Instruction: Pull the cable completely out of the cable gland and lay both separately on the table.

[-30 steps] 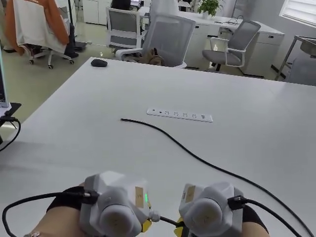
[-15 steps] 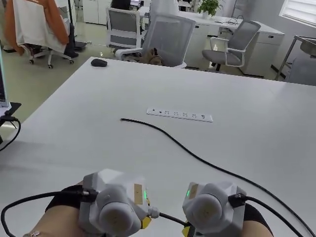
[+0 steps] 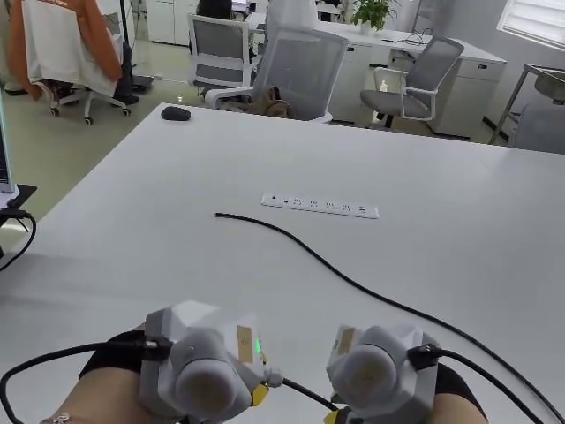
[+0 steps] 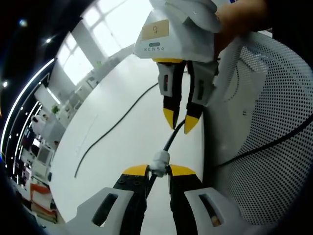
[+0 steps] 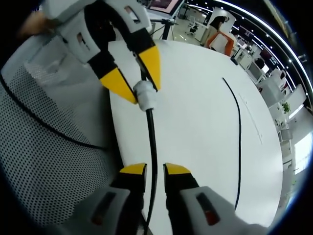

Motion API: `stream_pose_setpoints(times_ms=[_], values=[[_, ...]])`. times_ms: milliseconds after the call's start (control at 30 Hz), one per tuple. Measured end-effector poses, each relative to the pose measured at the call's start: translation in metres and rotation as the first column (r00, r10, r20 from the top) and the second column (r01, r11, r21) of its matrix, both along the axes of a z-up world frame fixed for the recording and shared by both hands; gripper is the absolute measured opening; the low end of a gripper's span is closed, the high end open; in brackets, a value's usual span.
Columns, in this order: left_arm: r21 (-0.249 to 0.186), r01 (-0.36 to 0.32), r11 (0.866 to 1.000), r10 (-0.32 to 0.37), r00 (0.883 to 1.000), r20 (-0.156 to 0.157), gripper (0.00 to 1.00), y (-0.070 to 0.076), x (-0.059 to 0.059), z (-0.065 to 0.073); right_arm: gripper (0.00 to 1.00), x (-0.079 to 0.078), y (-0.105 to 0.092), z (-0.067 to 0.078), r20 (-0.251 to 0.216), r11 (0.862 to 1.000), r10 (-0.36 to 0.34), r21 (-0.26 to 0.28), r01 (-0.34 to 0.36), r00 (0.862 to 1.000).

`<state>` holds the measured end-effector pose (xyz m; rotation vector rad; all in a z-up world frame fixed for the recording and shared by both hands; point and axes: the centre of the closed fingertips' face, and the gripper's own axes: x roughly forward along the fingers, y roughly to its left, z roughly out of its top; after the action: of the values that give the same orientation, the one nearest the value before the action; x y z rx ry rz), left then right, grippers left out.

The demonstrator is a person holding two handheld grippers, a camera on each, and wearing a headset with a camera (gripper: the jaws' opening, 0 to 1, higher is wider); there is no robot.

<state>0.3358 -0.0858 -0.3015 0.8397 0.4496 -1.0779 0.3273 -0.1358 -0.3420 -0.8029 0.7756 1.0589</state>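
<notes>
pull not finished: left hand-held gripper (image 4: pixel 159 171) clamped on the cable gland (image 4: pixel 160 160), right hand-held gripper (image 5: pixel 154 170) clamped on the cable (image 5: pixel 150 132) just beside it, over the tabletop's (image 3: pixel 177 177) near edge; cable not yet out, neither laid down

- The counter (image 3: pixel 159 256) is a wide white top, plain and matte.
- A white power strip (image 3: pixel 320 206) lies flat near the middle, long side across the view.
- A black cable (image 3: pixel 291 240) lies on the top. Its free end is just left of the strip, and it runs diagonally to the near right.
- A dark mouse (image 3: pixel 177 112) sits at the far left corner.
</notes>
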Motion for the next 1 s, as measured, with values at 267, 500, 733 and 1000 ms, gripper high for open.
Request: stream_pose_setpoints(times_ms=[267,500,733,1000], values=[[0.000,0.023,1.000,-0.023,1.000,-0.001,0.17,-0.003,-0.003,0.000,0.14,0.000,0.019,0.014,0.081,0.995,0.078,0.054,-0.082,0.994],[-0.002,0.043,0.999,-0.043,0.999,0.000,0.17,-0.007,-0.006,0.000,0.03,-0.003,0.018,0.011,0.045,0.995,0.070,0.062,-0.073,0.997],[0.000,0.024,1.000,-0.024,1.000,0.000,0.17,-0.004,-0.004,0.000,0.02,0.001,0.005,0.003,0.046,0.999,0.053,-0.013,-0.053,0.998],[0.007,0.018,1.000,-0.018,1.000,0.001,0.17,-0.003,-0.003,-0.001,0.02,0.002,0.000,-0.001,0.025,0.999,0.023,-0.026,-0.023,0.999]])
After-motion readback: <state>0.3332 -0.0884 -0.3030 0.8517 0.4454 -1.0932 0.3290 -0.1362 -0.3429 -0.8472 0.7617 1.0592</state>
